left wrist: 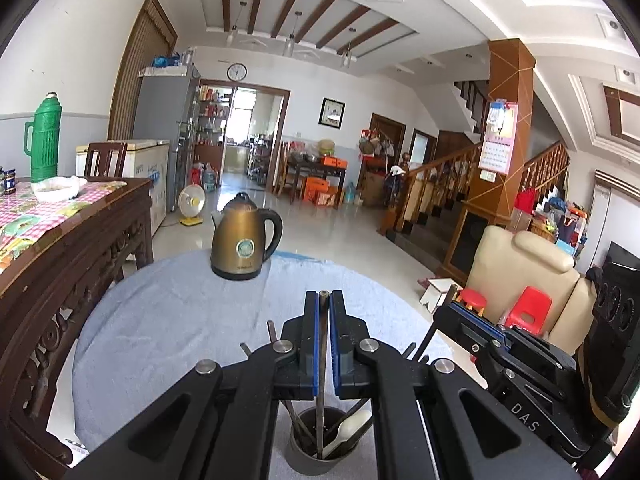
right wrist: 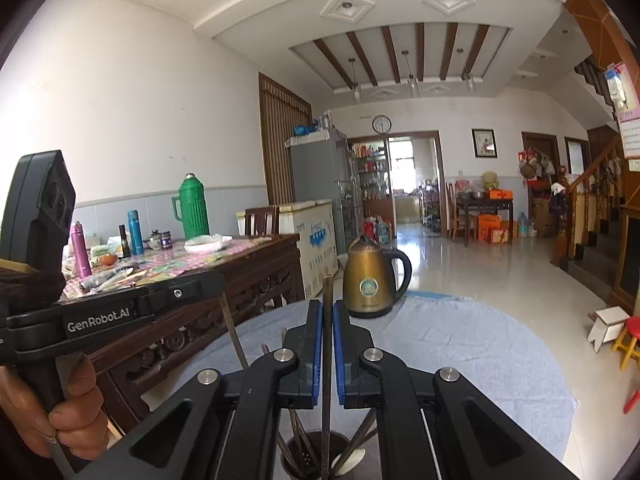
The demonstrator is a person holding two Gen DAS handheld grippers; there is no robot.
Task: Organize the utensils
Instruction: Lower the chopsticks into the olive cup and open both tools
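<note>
The left gripper [left wrist: 324, 300] is clamped on a thin metal chopstick [left wrist: 321, 376] that runs upright between its blue pads, its lower end reaching down into the grey utensil cup [left wrist: 310, 464] at 6 o'clock in the left wrist view. The right gripper [right wrist: 327, 308] likewise pinches a second chopstick [right wrist: 327, 360], upright, its tip dropping toward the same cup [right wrist: 298, 466] at 6 o'clock in its own view. The cup stands on the pale blue cloth [left wrist: 160, 320] covering the round table and already holds several dark sticks and a white plastic spoon [left wrist: 352, 428]. A bronze electric kettle [left wrist: 242, 240] sits at 12 o'clock on the far edge of the cloth, well apart from the cup.

The step in hand looks like seating both chopsticks in the cup. To do it well, keep each stick vertical and lower it until its tip rests on the cup floor before the jaws part; letting go early would let it tip outward. The two grippers are close together, so release one at a time and lift straight up to avoid dragging neighbouring utensils or nudging the light cup over.
</note>
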